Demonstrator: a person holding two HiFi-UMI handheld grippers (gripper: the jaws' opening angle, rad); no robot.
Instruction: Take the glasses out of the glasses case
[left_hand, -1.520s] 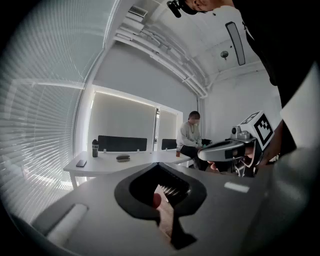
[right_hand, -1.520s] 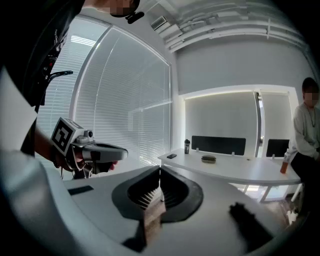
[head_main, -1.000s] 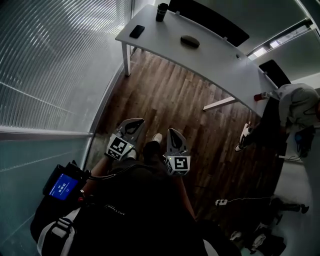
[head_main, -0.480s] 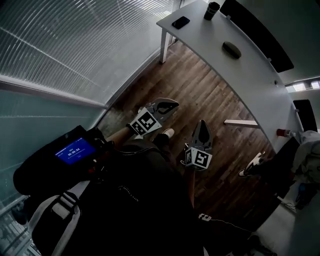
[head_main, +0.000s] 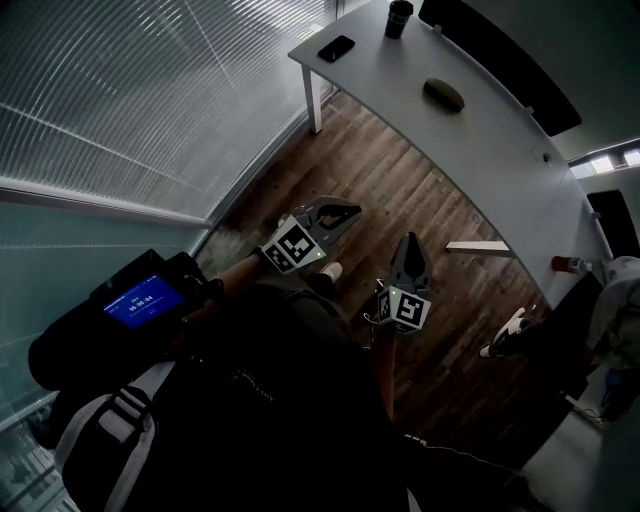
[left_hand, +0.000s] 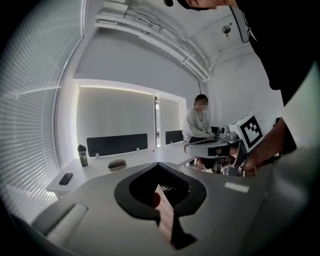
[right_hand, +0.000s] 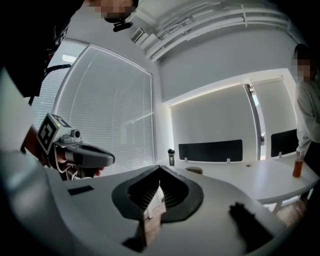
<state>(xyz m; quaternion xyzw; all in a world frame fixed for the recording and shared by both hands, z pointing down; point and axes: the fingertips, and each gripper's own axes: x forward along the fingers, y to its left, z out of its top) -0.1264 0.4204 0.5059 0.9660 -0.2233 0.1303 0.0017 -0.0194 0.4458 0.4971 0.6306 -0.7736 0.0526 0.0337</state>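
Left tool (head_main: 345, 212) and right tool (head_main: 410, 244) point forward, jaws together, empty.

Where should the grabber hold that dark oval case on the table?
Likely across the narrow middle of the glasses case, coming from the open near edge of the table. It lies flat, a long rounded oval, so its ends would slip; a dark screen blocks the far edge.

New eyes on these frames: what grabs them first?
The left gripper and right gripper, both shut and empty, are held out over the wood floor at the centre of the head view. Beyond them, a curved white table along the top carries the glasses case, a phone and a dark cup.
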